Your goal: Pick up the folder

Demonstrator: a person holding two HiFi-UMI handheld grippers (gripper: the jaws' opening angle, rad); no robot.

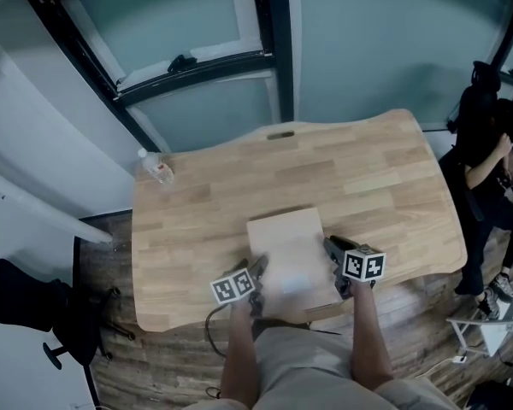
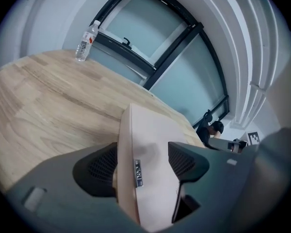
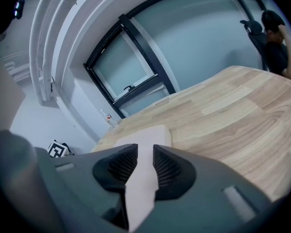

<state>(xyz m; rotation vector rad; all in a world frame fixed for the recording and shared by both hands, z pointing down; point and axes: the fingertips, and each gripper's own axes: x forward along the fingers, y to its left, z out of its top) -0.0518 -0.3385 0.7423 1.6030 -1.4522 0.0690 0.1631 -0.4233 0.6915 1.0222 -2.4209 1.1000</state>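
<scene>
1. My left gripper [image 2: 143,161] has its jaws standing wide, and the folder [image 2: 150,144] lies between them without being pinched.
2. In the left gripper view, the folder's pale spine runs up the middle of the gap. A small metal tag [image 2: 138,173] on it sits about level with the pads.
3. The left-hand pad lies just beside the folder's side face, though I cannot tell whether it touches. The right-hand pad stands clear above the folder's broad top face.
4. My right gripper [image 3: 145,165] has its jaws narrow, closed on the folder's thin edge. That edge fills the slot between the two ribbed pads, and both pads lie against it.
5. Ahead of the right jaws, the rest of the folder stretches forward over the table [image 1: 368,169].
6. From the head view, the folder is a pale square near the table's near edge. It sits between my two grippers, the left one at its near left corner and the right one on its right edge.
7. Each gripper's marker cube sits behind its jaws, above my forearms.
8. Well beyond the left jaws, a clear water bottle [image 2: 86,40] stands upright at the far corner of the table.
9. Off to the right of the right jaws, past the table's end, a person in dark clothes [image 1: 487,161] is standing.
</scene>
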